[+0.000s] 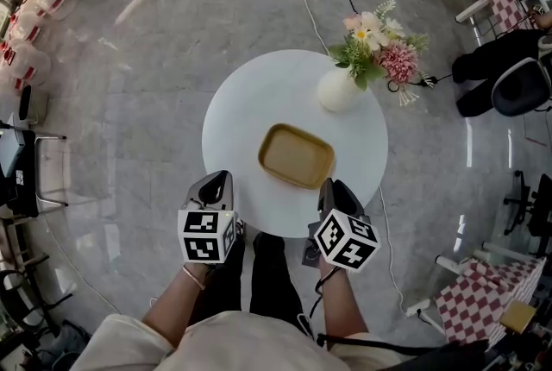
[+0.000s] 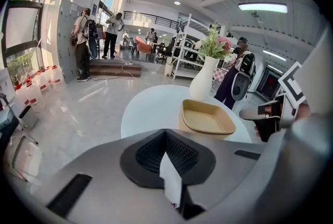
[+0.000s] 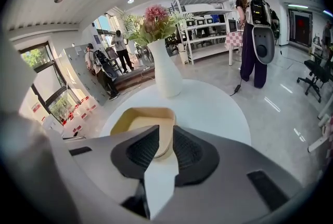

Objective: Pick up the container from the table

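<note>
Right gripper (image 3: pixel 164 133) jaws stand spread around the near corner of the shallow tan container (image 3: pixel 134 117) on the round white table (image 1: pixel 241 106); left gripper (image 2: pixel 165 134) is pressed together beside it.

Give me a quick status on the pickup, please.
Left gripper shut. Right gripper open by container, no grip. Container flat on table. Vase behind, not blocking.

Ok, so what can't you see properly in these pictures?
Near corner of the container: right gripper view, the open jaws of the right gripper cover it; touching or not, unclear.
Mouth of the vase: head view, the flowers hide it.
Near edge of the table: head view, partly behind the left gripper and right gripper.
</note>
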